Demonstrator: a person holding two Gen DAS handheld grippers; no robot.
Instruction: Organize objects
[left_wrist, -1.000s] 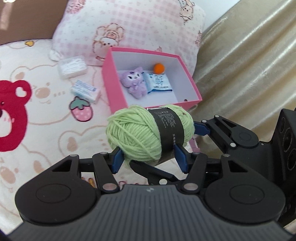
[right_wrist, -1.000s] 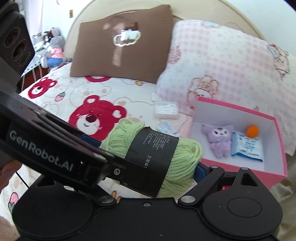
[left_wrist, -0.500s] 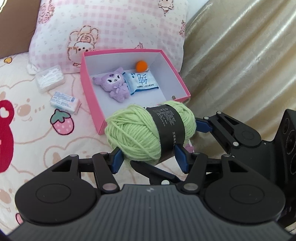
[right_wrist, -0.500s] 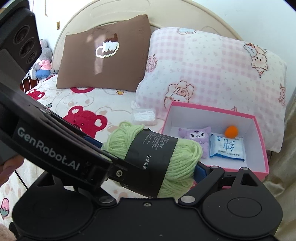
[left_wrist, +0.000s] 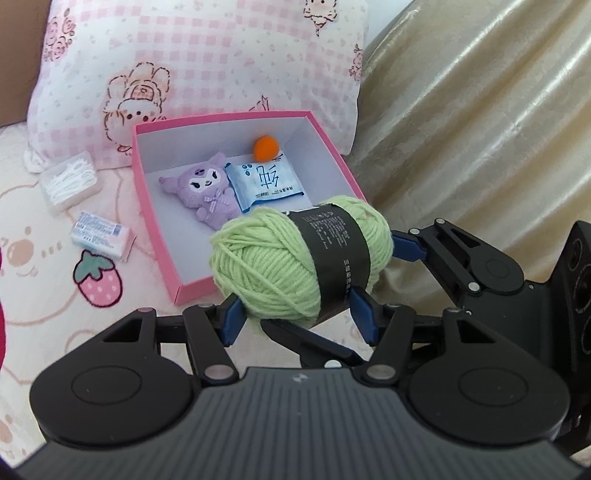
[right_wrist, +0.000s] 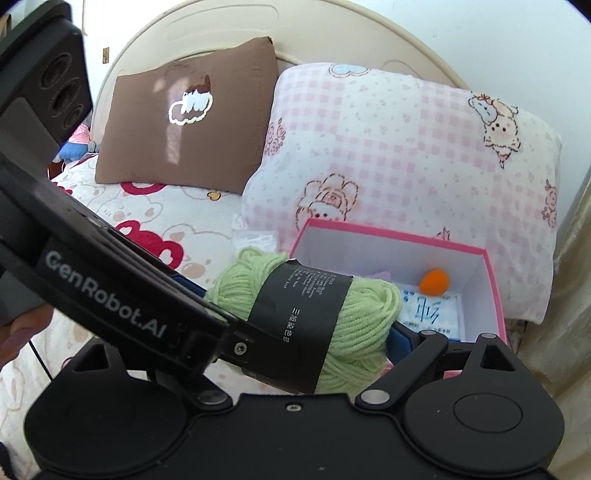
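A light green yarn ball (left_wrist: 269, 258) with a black paper band hangs above the near right corner of the pink box (left_wrist: 155, 206). My left gripper (left_wrist: 298, 319) is shut on it from below, blue pads against its sides. My right gripper (right_wrist: 295, 312) grips the same yarn ball (right_wrist: 369, 306) lengthwise; one of its fingers (left_wrist: 406, 248) presses the right end, and the other is mostly hidden behind the left gripper's arm. Inside the box lie a purple plush toy (left_wrist: 207, 188), a blue-white tissue pack (left_wrist: 264, 181) and a small orange ball (left_wrist: 265, 147).
A clear box of cotton swabs (left_wrist: 70, 181) and a small wrapped pack (left_wrist: 99, 234) lie on the bedsheet left of the box. A pink checked pillow (left_wrist: 203, 55) leans behind it, next to a brown pillow (right_wrist: 184, 118). Gold fabric (left_wrist: 480, 129) hangs to the right.
Both grippers have carried the yarn ball together toward the pink box. The yarn, earlier short of the box's front wall, now overlaps its near right corner.
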